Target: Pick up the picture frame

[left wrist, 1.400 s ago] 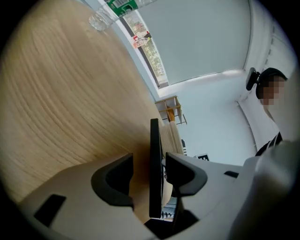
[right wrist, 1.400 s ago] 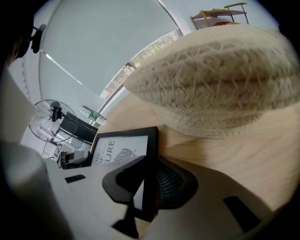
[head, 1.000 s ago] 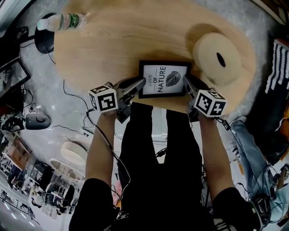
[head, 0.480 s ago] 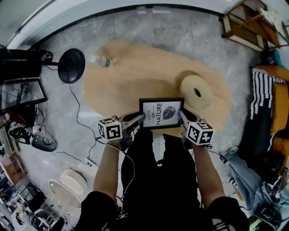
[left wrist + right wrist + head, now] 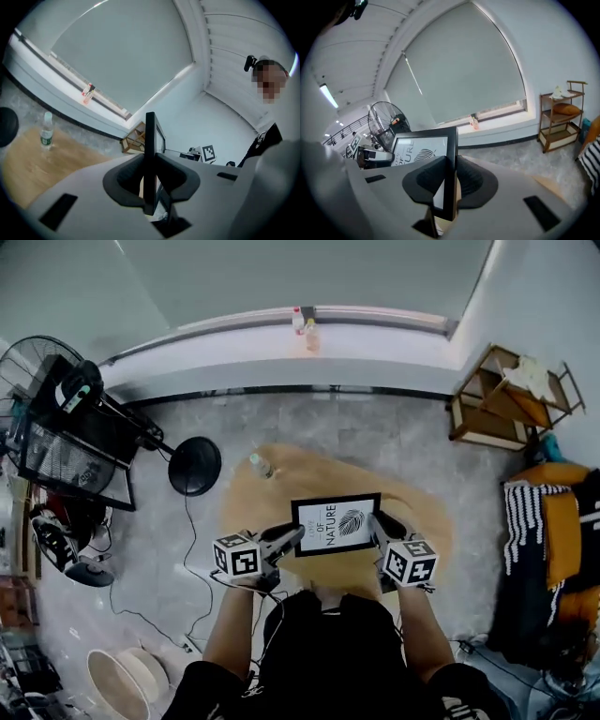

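Left gripper [image 5: 289, 537] and right gripper [image 5: 377, 524] pinch opposite ends of the picture frame [image 5: 336, 523], long axis spanning between my hands.

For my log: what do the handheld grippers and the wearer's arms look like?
Left gripper and right gripper: pale grey bodies, black curved tongs, each carrying a white cube printed with black square markers. The person wears black short sleeves.

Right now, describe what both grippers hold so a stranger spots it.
Find the oval wooden table mid-floor. Over its near side, the left gripper and right gripper clamp a picture frame. Black border, white leaf print, unlike the clear bottle beyond.
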The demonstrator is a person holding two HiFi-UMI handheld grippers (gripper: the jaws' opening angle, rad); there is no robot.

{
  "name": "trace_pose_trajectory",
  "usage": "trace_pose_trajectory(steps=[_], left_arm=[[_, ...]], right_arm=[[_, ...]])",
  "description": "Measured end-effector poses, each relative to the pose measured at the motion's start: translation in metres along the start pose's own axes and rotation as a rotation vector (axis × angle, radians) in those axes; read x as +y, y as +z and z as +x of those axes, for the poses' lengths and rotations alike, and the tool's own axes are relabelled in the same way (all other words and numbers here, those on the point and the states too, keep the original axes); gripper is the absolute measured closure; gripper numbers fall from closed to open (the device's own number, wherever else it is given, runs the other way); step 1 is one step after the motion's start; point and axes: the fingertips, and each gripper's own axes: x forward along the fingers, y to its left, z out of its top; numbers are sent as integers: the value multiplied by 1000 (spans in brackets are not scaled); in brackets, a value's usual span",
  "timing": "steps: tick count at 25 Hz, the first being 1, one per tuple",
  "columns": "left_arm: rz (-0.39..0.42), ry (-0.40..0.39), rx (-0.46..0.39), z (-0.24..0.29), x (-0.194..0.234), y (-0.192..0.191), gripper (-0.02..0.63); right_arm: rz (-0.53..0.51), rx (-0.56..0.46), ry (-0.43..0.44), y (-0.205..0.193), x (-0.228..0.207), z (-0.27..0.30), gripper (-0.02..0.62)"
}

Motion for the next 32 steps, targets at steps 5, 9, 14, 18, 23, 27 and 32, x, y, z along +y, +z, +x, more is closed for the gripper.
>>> trace_pose_trajectory(steps=[5,9,14,18,23,27,32], left_arm=[[136,34,-136,-34,-77,40,514],[252,42,-232,-67,-126,90,514],[401,81,-317,-85,-171,138,512],[460,105,-355,-91,-183,155,512],[484,134,-356,-91,-182,161,511],[491,148,-345,-84,-178,163,511],[499,163,-335,-79,-175,173,511]], right_arm=[[-146,-149,57,75,47,-56,509],[-270,-275,107,145,93,-85,509],[-338,-388,173,204,120,-109,509],[-358,-432,197,223,129,-113,509],[-360,-437,205,228,129,-109,509],[-355,-436,206,230,123,-104,509],[-342,-431,207,238,118,-96,509]])
